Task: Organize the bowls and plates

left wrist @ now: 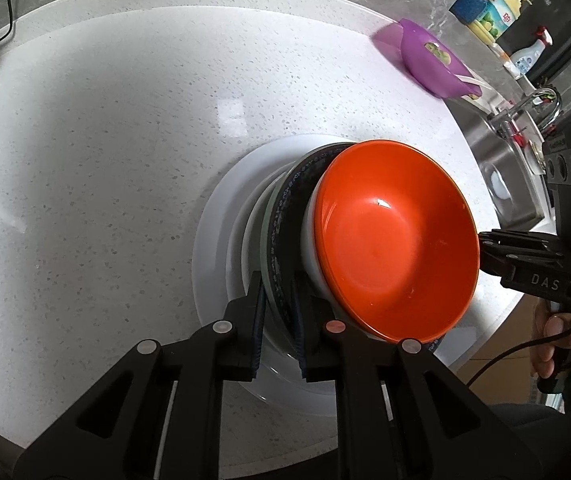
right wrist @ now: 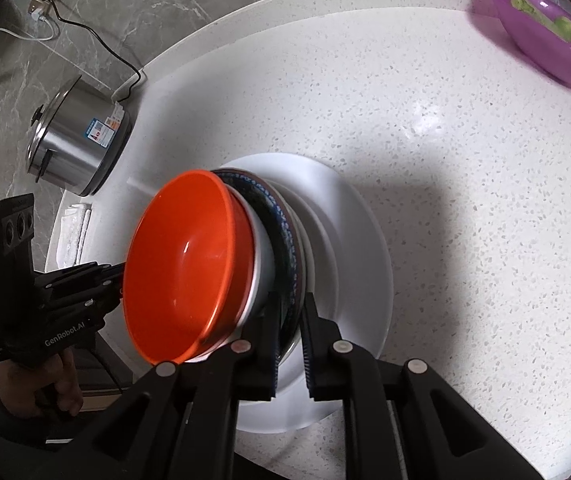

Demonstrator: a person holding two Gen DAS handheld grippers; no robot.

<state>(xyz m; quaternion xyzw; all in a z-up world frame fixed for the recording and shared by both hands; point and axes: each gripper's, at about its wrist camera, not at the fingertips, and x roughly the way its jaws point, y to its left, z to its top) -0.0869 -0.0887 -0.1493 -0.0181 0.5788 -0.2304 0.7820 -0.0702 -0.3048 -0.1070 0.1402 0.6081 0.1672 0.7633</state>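
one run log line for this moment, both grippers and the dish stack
left gripper: shut on blue-patterned bowl rim | right gripper: shut on same rim | orange bowl: topmost | white plate: bottom

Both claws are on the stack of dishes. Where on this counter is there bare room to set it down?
Bare counter runs from the white plate back to the purple dish; more lies open left of the stack in the left wrist view. Crowded: the cooker and folded cloth on one side, the sink on the other.
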